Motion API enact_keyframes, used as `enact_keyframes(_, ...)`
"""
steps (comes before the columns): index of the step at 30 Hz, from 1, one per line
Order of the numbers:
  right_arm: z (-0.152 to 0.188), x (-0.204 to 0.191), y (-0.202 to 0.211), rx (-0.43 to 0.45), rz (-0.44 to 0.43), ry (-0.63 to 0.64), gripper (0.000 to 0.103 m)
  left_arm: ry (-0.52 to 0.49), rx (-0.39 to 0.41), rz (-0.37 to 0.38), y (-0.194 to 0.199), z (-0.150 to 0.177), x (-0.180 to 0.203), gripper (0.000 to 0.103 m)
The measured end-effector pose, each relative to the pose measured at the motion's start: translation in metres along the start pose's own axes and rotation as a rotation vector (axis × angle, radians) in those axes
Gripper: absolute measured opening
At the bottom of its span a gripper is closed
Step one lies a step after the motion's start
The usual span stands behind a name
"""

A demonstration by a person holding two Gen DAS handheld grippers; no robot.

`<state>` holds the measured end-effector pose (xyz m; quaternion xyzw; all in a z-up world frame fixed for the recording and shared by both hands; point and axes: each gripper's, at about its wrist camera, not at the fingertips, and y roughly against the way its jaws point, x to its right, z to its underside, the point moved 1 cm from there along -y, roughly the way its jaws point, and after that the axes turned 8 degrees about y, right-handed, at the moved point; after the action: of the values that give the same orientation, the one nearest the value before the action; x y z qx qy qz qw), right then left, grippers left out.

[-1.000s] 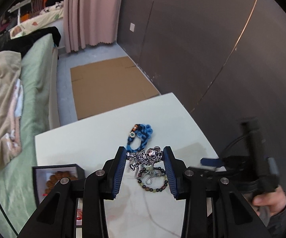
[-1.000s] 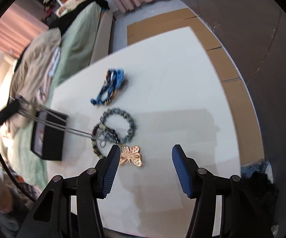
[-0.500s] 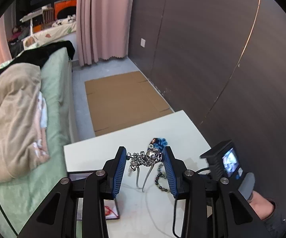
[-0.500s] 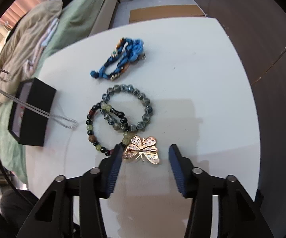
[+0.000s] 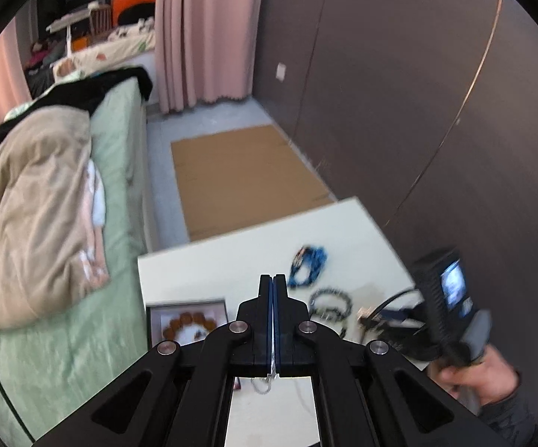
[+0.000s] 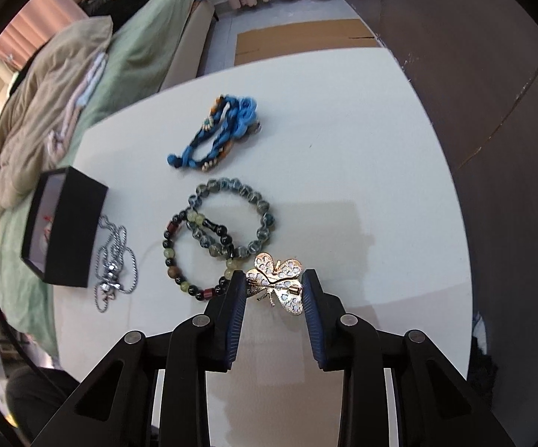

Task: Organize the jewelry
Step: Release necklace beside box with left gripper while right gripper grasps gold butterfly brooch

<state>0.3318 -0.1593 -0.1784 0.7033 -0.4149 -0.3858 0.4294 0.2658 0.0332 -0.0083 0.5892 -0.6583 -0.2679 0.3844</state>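
My left gripper (image 5: 273, 279) is shut above the white table (image 5: 213, 264). A short piece of silver chain (image 5: 265, 385) shows under it. In the right wrist view the silver necklace (image 6: 110, 284) lies loose beside the black box (image 6: 71, 231). My right gripper (image 6: 273, 273) points down at the gold butterfly brooch (image 6: 278, 285). Its jaws are closing with the brooch between them, and the brooch still lies flat on the table (image 6: 362, 149). Beyond it lie a multicolour bead bracelet (image 6: 167, 251), a grey bead bracelet (image 6: 269, 219) and a blue braided bracelet (image 6: 224, 134).
The black box (image 5: 186, 301) holds a brown bead bracelet (image 5: 185, 322). A bed (image 5: 119, 186) with a beige blanket (image 5: 37, 205) runs along the table's left side. Flat cardboard (image 5: 239, 178) lies on the floor beyond, against a dark wall (image 5: 418, 111). A hand (image 5: 485, 368) holds the right gripper.
The left gripper's jaws closed fully and it rose. The necklace, stretched taut before, now lies beside the box. The right gripper's jaws narrowed around the brooch.
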Motion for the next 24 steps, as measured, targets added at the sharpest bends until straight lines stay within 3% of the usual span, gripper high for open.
enact_keyframes(5, 0.005, 0.009, 0.007, 0.012, -0.012, -0.007, 0.031, 0.025, -0.123, -0.004, -0.035, 0.03, -0.003, 0.005)
enact_keyframes(7, 0.006, 0.01, 0.008, 0.015, -0.021, -0.012, 0.031, 0.035, -0.166, 0.006, -0.048, 0.042, -0.002, 0.025)
enact_keyframes(8, 0.006, 0.012, 0.009, 0.019, -0.028, -0.015, 0.031, 0.043, -0.177, 0.005, -0.054, 0.049, -0.002, 0.044)
enact_keyframes(9, 0.006, 0.013, 0.011, 0.024, -0.033, -0.018, 0.031, 0.048, -0.178, 0.004, -0.057, 0.052, 0.0, 0.055)
enact_keyframes(16, 0.01, 0.021, 0.025, 0.057, -0.061, -0.034, 0.031, 0.043, -0.24, -0.014, -0.083, 0.077, 0.015, 0.055)
enact_keyframes(24, 0.021, 0.037, 0.04, 0.089, -0.074, -0.056, 0.031, 0.053, -0.324, -0.083, -0.12, 0.092, 0.019, 0.052)
